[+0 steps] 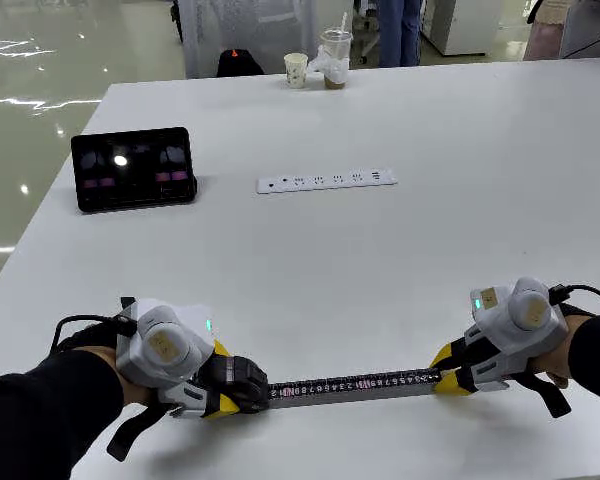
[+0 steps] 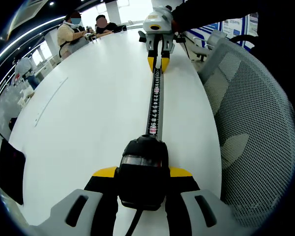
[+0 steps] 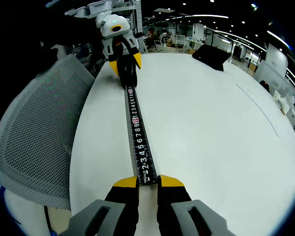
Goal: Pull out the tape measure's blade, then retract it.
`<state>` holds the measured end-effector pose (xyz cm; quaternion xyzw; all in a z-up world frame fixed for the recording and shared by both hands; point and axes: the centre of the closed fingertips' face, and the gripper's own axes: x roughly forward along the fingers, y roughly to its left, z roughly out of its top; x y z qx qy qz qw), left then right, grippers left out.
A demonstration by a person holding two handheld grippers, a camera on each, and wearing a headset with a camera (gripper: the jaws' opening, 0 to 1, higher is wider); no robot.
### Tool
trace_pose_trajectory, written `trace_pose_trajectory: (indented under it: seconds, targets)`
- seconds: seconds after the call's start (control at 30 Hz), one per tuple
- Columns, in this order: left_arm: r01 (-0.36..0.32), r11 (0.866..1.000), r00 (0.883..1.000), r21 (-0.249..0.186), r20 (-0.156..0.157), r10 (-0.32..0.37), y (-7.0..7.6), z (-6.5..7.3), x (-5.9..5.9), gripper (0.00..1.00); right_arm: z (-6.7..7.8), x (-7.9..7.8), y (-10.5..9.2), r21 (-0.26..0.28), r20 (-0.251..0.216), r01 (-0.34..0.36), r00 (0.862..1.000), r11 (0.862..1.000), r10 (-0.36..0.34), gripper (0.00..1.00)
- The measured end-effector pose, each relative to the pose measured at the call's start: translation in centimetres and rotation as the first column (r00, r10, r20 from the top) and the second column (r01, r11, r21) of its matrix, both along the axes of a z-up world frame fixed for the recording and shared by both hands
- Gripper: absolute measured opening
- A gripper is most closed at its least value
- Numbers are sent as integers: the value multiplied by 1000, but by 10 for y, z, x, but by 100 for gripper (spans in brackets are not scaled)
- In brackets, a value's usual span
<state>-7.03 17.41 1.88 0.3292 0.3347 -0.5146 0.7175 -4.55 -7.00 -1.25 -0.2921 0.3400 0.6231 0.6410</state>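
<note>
Along the near edge of the white table (image 1: 380,260), towards its left corner, our left gripper (image 1: 230,395) is clamped on the black case (image 1: 242,380) of the tape measure. A yellow-tipped jaw sits on each flank of the case, whose mouth faces right. In the left gripper view the case sits squarely between the jaws and low to the table.

From the mouth the blade (image 1: 355,385) runs straight to the right, parallel to the near edge. It lies flat on or just above the surface, numbers up, with no twist or sag that we can see.

At its far end our right gripper (image 1: 448,378) pinches the blade's tip, jaws pressed together on the first markings, towards the near right corner.

We judge the pull-out to be done or nearly so, with the return the step in hand. To do it well, we should hold the case level and steady and walk the right gripper leftward along the same line. The pinch should stay on so the spring draws the blade in at our pace and does not whip.

If the blade tilts out of line with the mouth it may buckle or bind. We should let go of the tip only once it is just beside the case.
</note>
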Motion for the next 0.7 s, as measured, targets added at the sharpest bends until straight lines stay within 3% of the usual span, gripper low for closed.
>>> trace_pose_trajectory:
  seconds: [0.7]
  targets:
    - [-1, 1000, 1000, -2, 1, 1, -1, 0, 0, 31, -1, 1, -11, 2, -4, 25, 1000, 1000, -25, 11]
